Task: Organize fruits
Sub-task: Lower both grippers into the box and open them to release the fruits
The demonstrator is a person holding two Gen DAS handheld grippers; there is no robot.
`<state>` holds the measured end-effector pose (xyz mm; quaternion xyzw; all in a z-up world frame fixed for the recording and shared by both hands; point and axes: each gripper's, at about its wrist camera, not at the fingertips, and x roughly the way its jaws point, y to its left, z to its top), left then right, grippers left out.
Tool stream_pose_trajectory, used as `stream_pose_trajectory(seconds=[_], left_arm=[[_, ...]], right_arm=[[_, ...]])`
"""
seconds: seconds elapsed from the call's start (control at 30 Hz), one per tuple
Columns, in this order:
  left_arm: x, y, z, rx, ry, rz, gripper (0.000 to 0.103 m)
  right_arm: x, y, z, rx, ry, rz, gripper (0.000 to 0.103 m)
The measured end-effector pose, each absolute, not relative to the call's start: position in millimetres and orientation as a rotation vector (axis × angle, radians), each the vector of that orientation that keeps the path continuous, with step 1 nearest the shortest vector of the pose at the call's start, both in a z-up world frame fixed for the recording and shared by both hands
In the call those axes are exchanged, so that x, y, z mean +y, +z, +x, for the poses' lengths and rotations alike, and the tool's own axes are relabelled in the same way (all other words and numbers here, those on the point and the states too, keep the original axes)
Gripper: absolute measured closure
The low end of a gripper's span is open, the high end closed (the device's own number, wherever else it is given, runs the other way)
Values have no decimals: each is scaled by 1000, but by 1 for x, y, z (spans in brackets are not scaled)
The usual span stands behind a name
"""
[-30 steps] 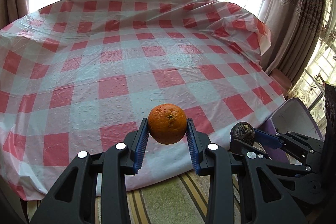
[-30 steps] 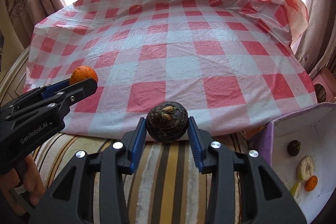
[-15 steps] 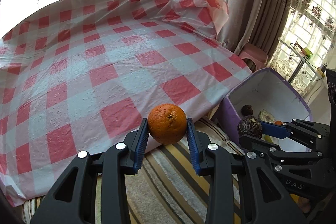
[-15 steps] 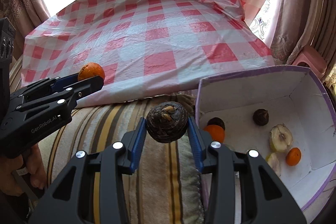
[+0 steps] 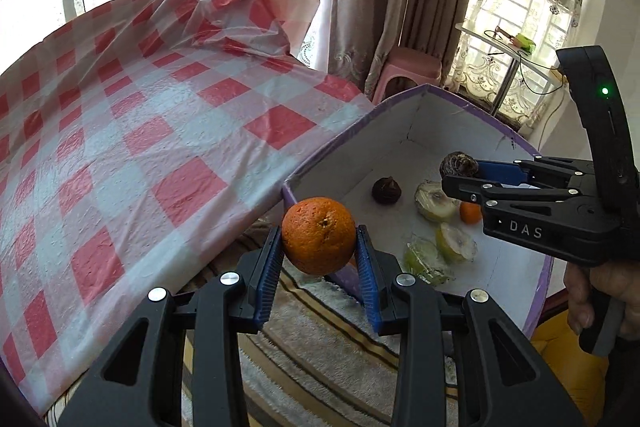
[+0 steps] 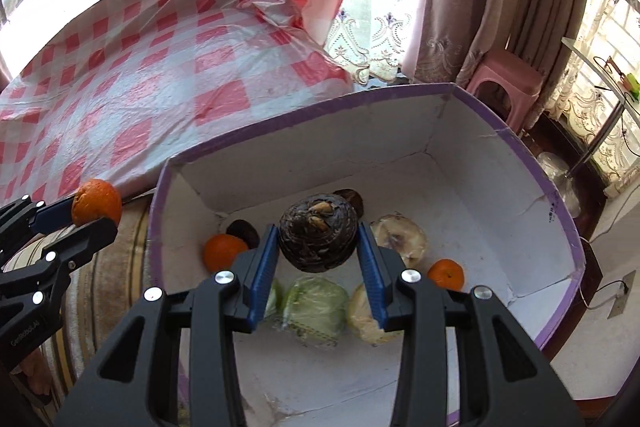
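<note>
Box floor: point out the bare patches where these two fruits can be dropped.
Bare floor lies along the box's far wall and right side, beyond the pale fruit and small orange, and in the near strip below the green fruit. The middle and left corner are crowded.

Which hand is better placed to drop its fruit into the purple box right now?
Right. The right gripper holds the dark fruit over the purple box, above the fruit inside. The left gripper holds its orange at the box's near corner, over the striped cloth.
</note>
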<state>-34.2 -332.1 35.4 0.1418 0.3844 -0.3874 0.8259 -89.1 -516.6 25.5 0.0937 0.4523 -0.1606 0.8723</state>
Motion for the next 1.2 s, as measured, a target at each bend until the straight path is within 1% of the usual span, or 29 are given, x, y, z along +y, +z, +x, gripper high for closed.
stream_pose_trajectory(seconds=[0.2, 0.5, 0.8, 1.0, 1.2], left_arm=[[-381, 19, -38, 834, -896, 420, 70], [-438, -12, -42, 908, -998, 570, 70], [-463, -45, -31, 1027, -974, 658, 70], [-475, -57, -36, 1024, -957, 730, 69], [-481, -61, -36, 1024, -935, 732, 68]], right_arm=[[-549, 5, -88, 991, -439, 193, 63], [-559, -20, -74, 1076, -494, 135, 63], [-570, -35, -67, 1169, -520, 125, 63], [-580, -59, -67, 1246, -525, 120, 63], [-578, -65, -62, 1254, -532, 82, 63]])
